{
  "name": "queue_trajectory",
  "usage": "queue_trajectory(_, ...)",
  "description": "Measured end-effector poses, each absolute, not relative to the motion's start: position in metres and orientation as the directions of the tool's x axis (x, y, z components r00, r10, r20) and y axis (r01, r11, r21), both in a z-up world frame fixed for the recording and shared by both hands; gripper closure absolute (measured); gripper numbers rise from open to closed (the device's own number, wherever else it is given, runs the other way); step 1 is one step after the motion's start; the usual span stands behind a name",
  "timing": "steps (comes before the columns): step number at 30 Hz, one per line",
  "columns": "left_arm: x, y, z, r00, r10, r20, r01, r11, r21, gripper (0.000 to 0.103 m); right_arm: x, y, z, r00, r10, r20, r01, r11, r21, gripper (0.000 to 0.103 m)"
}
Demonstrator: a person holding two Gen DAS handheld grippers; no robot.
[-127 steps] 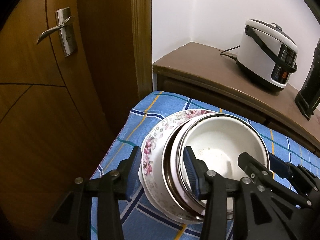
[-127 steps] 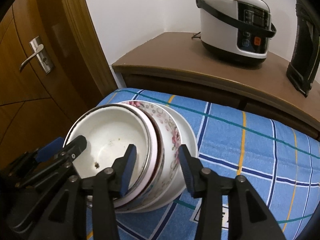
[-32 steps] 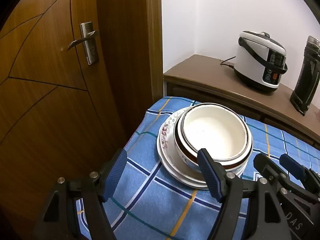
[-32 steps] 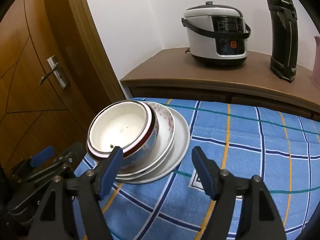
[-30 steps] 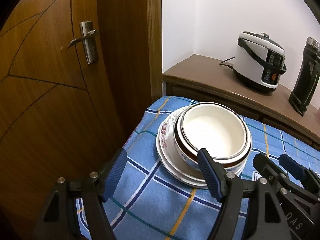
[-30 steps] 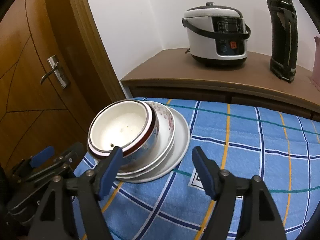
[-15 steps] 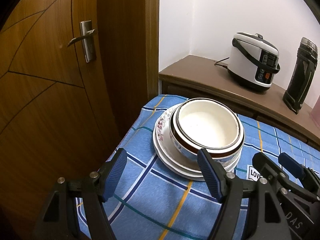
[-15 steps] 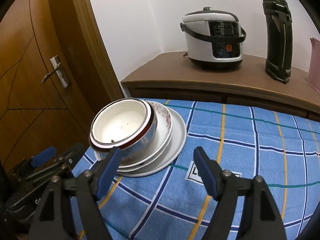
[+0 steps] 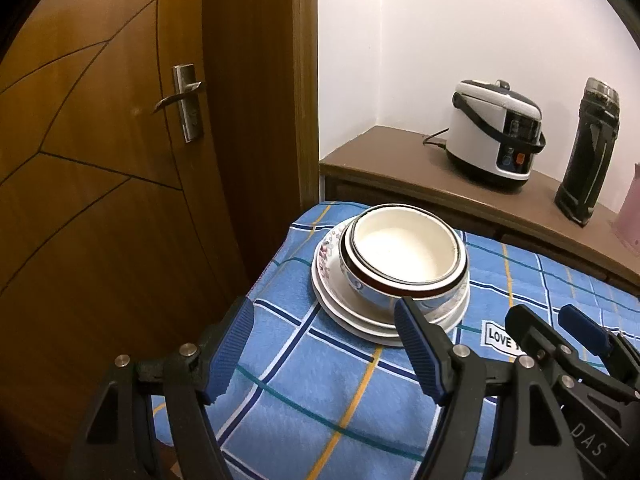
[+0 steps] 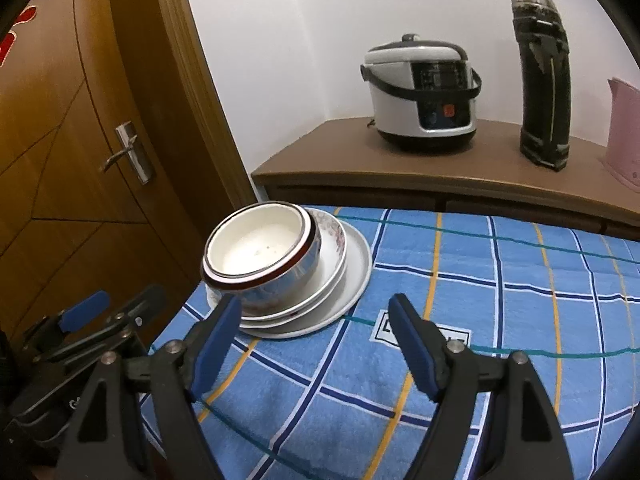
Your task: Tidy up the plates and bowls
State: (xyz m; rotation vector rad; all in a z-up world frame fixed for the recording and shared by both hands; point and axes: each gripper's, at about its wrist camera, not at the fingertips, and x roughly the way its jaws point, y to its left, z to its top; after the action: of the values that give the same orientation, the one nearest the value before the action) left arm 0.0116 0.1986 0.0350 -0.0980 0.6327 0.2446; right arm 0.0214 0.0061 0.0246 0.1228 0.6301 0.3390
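A white bowl with a dark red rim [image 9: 404, 252] [image 10: 260, 252] sits nested in a floral bowl [image 9: 332, 248] [image 10: 334, 236] on a white plate [image 9: 360, 322] [image 10: 356, 268], stacked at the table's far left corner. My left gripper [image 9: 324, 340] is open and empty, held back in front of the stack. My right gripper [image 10: 314, 338] is open and empty, also short of the stack and to its right. The right gripper shows in the left wrist view [image 9: 560, 332], and the left gripper shows in the right wrist view [image 10: 104, 312].
The table has a blue plaid cloth [image 9: 320, 400] [image 10: 500, 300]. A wooden door [image 9: 120, 160] stands left of the table edge. Behind is a brown counter [image 10: 440, 176] with a rice cooker [image 9: 496, 148] [image 10: 420, 92], a black flask [image 10: 544, 80] and a pink jug [image 10: 624, 132].
Both grippers let go of the stack, opened wide and pulled back and up from it. The stack has stayed in place on the table corner.
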Motion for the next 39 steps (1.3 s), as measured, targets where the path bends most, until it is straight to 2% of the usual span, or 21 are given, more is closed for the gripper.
queue_trajectory(11,-0.017,0.197,0.043,0.803,0.212,-0.556,-0.260,0.966,-0.007,0.028,-0.010,0.004,0.037,0.804,0.345,-0.485,-0.280,0.938,0.204,0.009)
queue_trajectory(20,-0.027,0.200,0.045,0.813,0.201,-0.547,-0.257,0.966,-0.027,0.028,-0.019,0.004,0.044,0.813,0.349,-0.467,-0.283,0.936,0.208,0.007)
queue_trajectory(27,-0.032,0.197,0.048,0.815,0.239,-0.527,-0.275,0.961,0.011,0.028,-0.025,0.003,0.047,0.818,0.353,-0.455,-0.287,0.935,0.209,0.005)
queue_trajectory(39,-0.033,0.195,0.050,0.816,0.236,-0.528,-0.274,0.962,0.007,0.028,-0.026,-0.002,0.047,0.821,0.350,-0.451,-0.280,0.935,0.215,0.003)
